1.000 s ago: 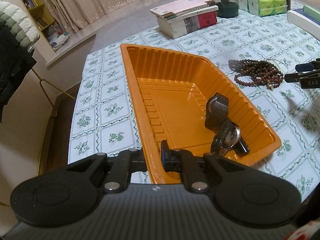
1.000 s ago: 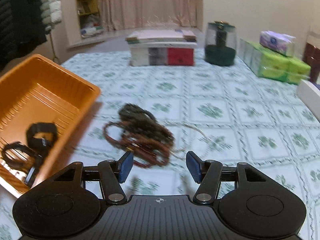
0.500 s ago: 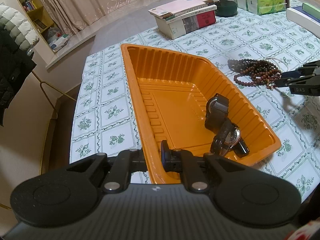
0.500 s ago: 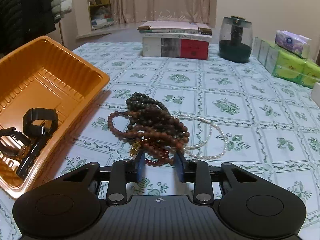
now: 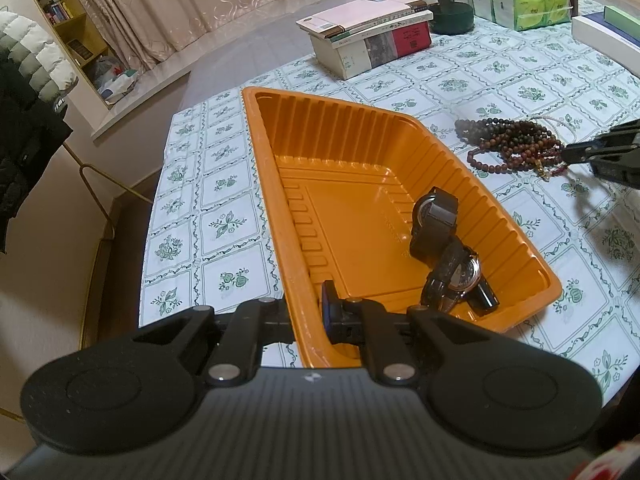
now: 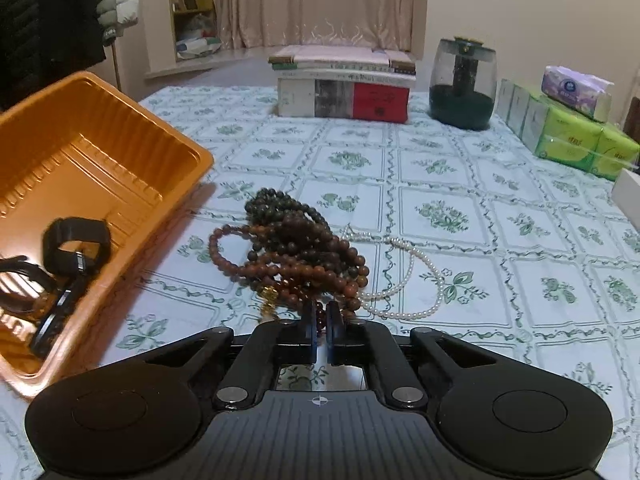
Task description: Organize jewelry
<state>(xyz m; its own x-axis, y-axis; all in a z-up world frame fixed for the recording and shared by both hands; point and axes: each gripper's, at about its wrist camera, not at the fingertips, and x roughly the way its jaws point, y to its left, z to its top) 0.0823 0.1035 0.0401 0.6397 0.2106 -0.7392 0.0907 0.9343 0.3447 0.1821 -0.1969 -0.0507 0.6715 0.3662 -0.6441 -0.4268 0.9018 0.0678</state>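
Pinching limp, tangle-prone red bead strand [image 6: 320, 312] in closed right gripper [image 6: 320, 316]; clamping orange tray [image 5: 272, 184] rim in left gripper [image 5: 306, 312].

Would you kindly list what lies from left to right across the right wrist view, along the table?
Orange tray → watches inside it → brown bead strands → pearl necklace → green tissue packs.

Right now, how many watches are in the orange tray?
2. One black watch stands on its strap, mid-tray; the other watch lies beside it, nearer the orange tray's corner. None looks hidden.
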